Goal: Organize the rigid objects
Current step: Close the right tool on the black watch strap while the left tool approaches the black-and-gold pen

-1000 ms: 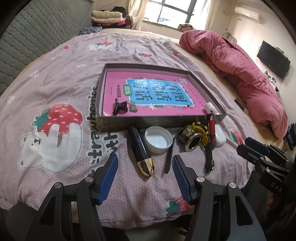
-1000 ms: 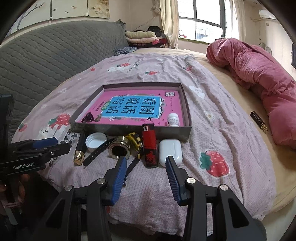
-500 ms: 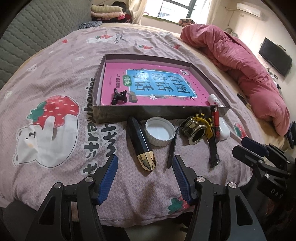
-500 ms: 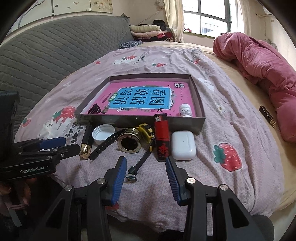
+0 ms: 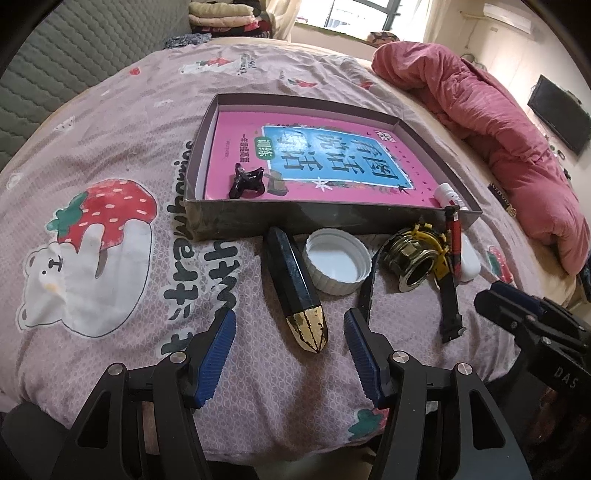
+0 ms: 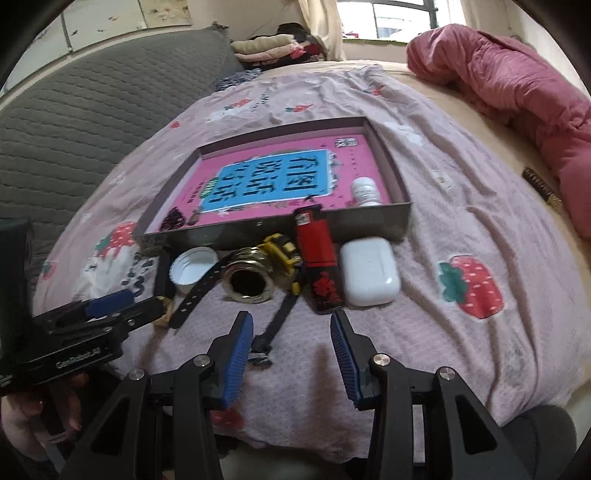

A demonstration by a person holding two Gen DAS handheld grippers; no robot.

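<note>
A home bedroom is showing here: a bed [image 5: 110, 155] is lying under a pink sheet printed with strawberries and bears, backed by a grey quilted headboard [image 6: 74, 122]. A rumpled pink duvet [image 5: 498, 122] is resting along one side, folded clothes [image 6: 273, 50] are sitting by a curtained window [image 5: 362, 14], and a television [image 5: 559, 123] is hanging on the wall beneath an air conditioner [image 5: 508, 20].

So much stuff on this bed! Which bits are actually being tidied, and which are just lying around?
Being tidied:
- black-and-gold stick
- white cap
- brass fitting
- black strap
- red lighter
- white earbud case
- tray, already holding a hair clip and small white bottle

Just lying about:
- pink quilt
- folded clothes
- television
</note>
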